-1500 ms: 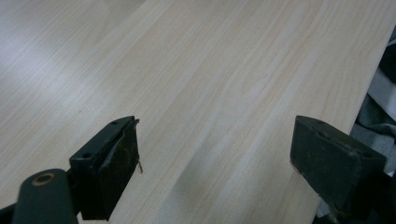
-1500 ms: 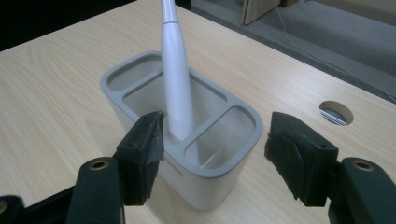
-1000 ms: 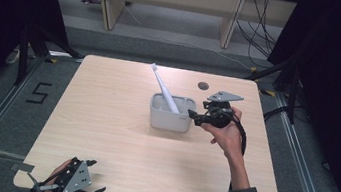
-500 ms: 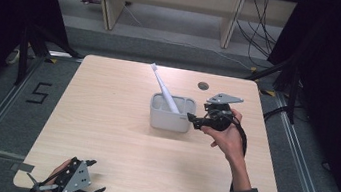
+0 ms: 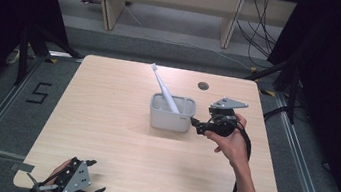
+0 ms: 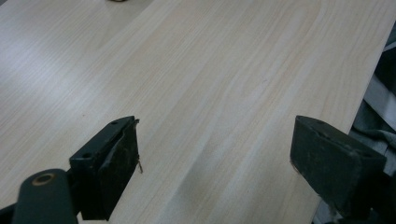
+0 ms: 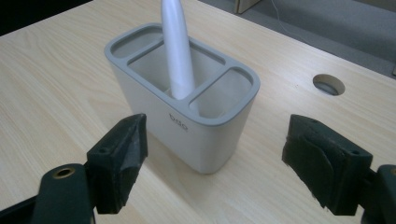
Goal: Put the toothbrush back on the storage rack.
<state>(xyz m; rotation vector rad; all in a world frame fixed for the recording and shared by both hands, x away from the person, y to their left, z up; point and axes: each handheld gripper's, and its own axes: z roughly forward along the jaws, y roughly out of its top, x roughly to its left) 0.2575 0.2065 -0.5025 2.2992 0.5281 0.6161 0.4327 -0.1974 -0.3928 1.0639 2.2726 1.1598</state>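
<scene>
Beside the grey holder [image 7: 187,116], the right hand-held gripper [image 7: 215,158] agape; toothbrush [image 7: 177,51] top cut off; left hand-held gripper [image 6: 215,163] agape.

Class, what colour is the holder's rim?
Grey, above a white body; the holder's rim shows best in the right gripper view.

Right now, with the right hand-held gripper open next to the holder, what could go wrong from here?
1. The toothbrush leans tilted out of the holder; a nudge from the right hand-held gripper could tip it out, or topple the holder.
2. The jaws stand wide around the holder's end; closing off-centre might slide it across the table rather than grip it.
</scene>
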